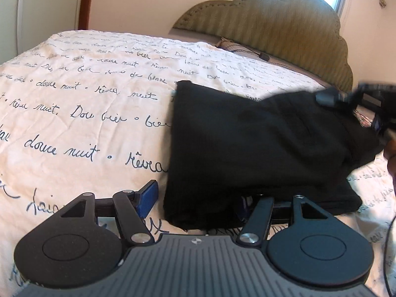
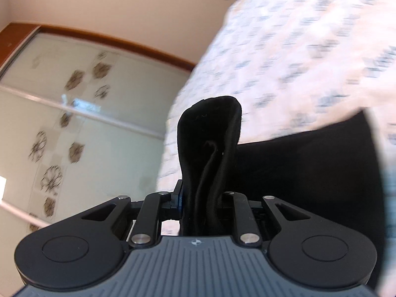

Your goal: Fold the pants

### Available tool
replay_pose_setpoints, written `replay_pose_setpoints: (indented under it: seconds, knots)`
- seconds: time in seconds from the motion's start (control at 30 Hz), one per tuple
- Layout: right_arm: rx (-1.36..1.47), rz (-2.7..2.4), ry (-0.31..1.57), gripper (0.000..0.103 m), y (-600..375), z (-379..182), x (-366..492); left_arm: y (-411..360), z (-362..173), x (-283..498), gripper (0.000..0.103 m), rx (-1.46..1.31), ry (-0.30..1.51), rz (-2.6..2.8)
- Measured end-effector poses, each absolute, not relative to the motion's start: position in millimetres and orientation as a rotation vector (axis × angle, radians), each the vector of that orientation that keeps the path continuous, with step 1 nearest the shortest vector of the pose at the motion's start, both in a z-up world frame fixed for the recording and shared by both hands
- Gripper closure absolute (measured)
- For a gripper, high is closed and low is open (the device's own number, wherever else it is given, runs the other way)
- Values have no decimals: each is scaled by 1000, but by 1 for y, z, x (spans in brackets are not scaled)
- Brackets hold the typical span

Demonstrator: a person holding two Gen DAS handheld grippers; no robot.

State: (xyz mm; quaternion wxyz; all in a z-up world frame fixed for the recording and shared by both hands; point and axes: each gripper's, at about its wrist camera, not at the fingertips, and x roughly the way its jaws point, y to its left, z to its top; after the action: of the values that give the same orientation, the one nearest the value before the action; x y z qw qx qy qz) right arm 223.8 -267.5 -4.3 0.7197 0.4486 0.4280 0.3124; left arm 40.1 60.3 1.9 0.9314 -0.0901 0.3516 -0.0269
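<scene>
Black pants lie partly folded on the bed, their right end lifted off the cover. My left gripper is open low at the near left corner of the pants: its left blue finger lies on the bedspread beside the cloth, and its right finger is hidden under the cloth edge. My right gripper is shut on a bunched fold of the pants, which sticks up between its fingers. In the left wrist view the right gripper holds the raised far right end of the pants.
The bed has a white bedspread with dark handwriting. A padded olive headboard stands at the back under a window. A dark cable lies near it. A frosted sliding wardrobe door with flower patterns stands left in the right wrist view.
</scene>
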Motion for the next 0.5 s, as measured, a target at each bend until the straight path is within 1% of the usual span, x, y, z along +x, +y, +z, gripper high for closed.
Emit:
replay_pose_setpoints:
  seconds: [0.03,0.07,0.17,0.33,0.4,0.5]
  knots:
    - [991,669,969,85,-271,-13,225,57,1,40,33,-179,722,-47]
    - [988,656,989,85,-271,-20,225,54,2,39,35,-179,720,-38]
    - [982,646,1013,85,-271,-31,224,46,9,36,37,-184,716,-31]
    - [995,693,934,85,-279,-16,221,38,8,34,37,-171,704,-37]
    - [974,681,929,85,-284,-15,221,35,5,31,36,-158,709,-43]
    - [924,607,1010,84,-286,-36,226,32,-3,31,31,-145,691,-36]
